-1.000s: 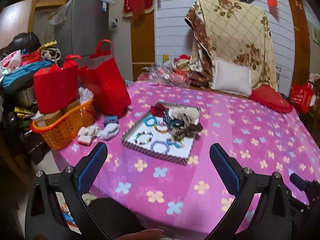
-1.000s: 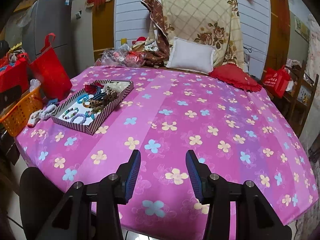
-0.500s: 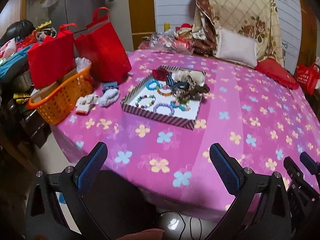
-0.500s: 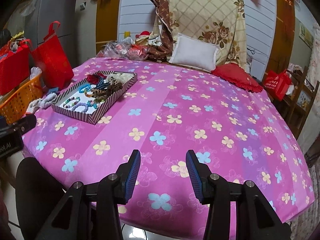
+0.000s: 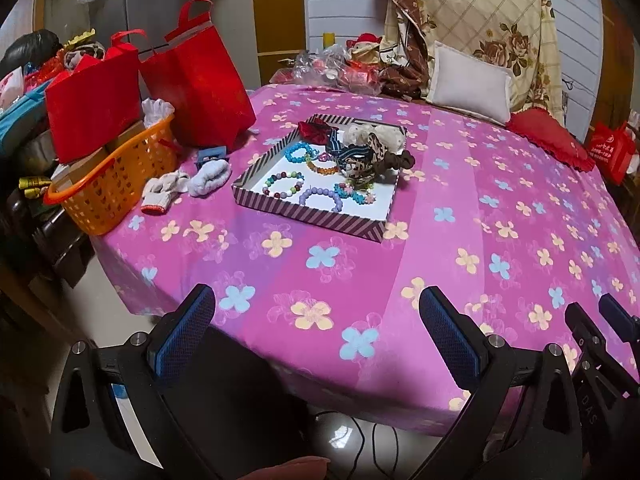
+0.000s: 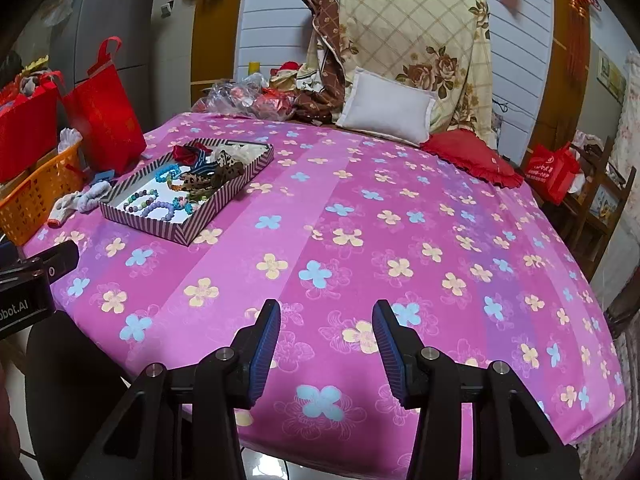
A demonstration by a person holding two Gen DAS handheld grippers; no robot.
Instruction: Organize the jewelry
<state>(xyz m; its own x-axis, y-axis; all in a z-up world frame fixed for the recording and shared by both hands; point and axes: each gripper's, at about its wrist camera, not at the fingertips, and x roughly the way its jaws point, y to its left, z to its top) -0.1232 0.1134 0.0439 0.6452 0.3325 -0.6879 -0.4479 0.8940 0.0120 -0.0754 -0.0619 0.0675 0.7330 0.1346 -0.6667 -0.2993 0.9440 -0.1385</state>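
Note:
A striped shallow box [image 5: 308, 216] lies on the pink flowered table [image 5: 360, 280] and holds several bead bracelets [image 5: 320, 197] and a pile of hair scrunchies [image 5: 360, 156]. The box also shows in the right wrist view [image 6: 208, 216], at the left. My left gripper [image 5: 316, 312] is open wide and empty, held over the table's near edge, well short of the box. My right gripper [image 6: 326, 322] is open and empty over the near edge, far right of the box. Its tips show in the left wrist view [image 5: 600, 316].
An orange basket [image 5: 108, 196], two red bags [image 5: 196, 84], white gloves [image 5: 164, 192] and a blue clip [image 5: 210, 156] crowd the table's left side. A white pillow [image 5: 468, 80], red cushion [image 5: 548, 138] and draped blanket [image 5: 480, 12] stand at the back.
Both grippers have pulled back and risen from the table, so the box looks farther and the near edge and floor show. Both grippers stay open.

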